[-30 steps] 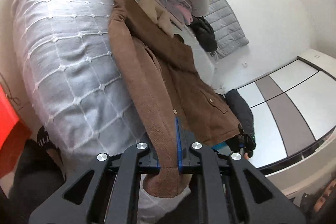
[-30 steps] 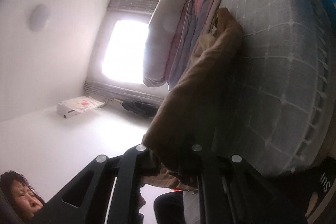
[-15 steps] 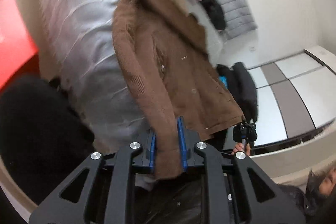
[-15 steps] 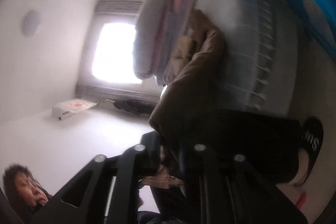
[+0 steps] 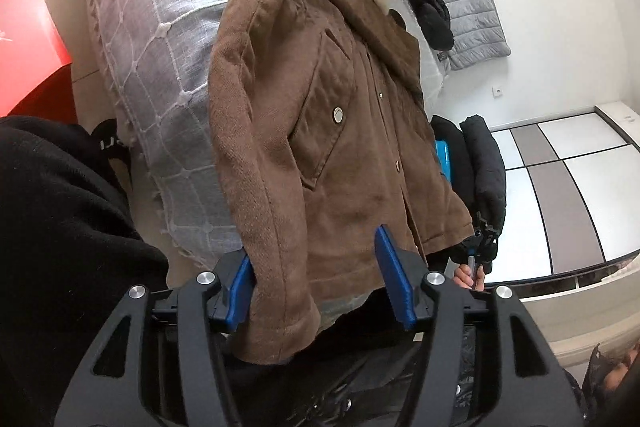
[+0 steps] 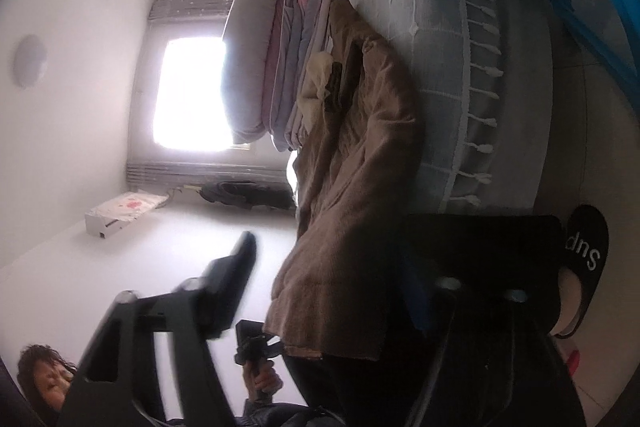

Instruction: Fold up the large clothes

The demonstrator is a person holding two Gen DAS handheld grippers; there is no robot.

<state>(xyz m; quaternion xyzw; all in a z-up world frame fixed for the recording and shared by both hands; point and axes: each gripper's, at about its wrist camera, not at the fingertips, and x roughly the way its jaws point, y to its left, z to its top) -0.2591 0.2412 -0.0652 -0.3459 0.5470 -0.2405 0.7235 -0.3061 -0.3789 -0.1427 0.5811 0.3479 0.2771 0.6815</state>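
A brown corduroy jacket [image 5: 320,115] with a fleece collar lies on the grey checked bedspread [image 5: 160,27], its hem and one sleeve hanging over the bed's edge. My left gripper [image 5: 316,279] is open, its blue pads either side of the hanging sleeve cuff without pinching it. In the right wrist view the jacket [image 6: 356,163] drapes off the bed [image 6: 440,47]. My right gripper [image 6: 332,259] is open and wide, with the jacket's hem between its fingers but loose.
A stack of folded quilts and pillows [image 6: 272,59] sits on the bed behind the jacket. Black coats [image 5: 484,163] hang by a blue thing [image 5: 444,163]. My dark trousers and a black slipper [image 6: 584,259] are below. Another person [image 6: 44,383] stands nearby holding a device [image 6: 256,351].
Both grippers have opened and let go of the jacket's sleeve and hem. The jacket now hangs loose over the bed's edge, and both cameras have drawn back from it.
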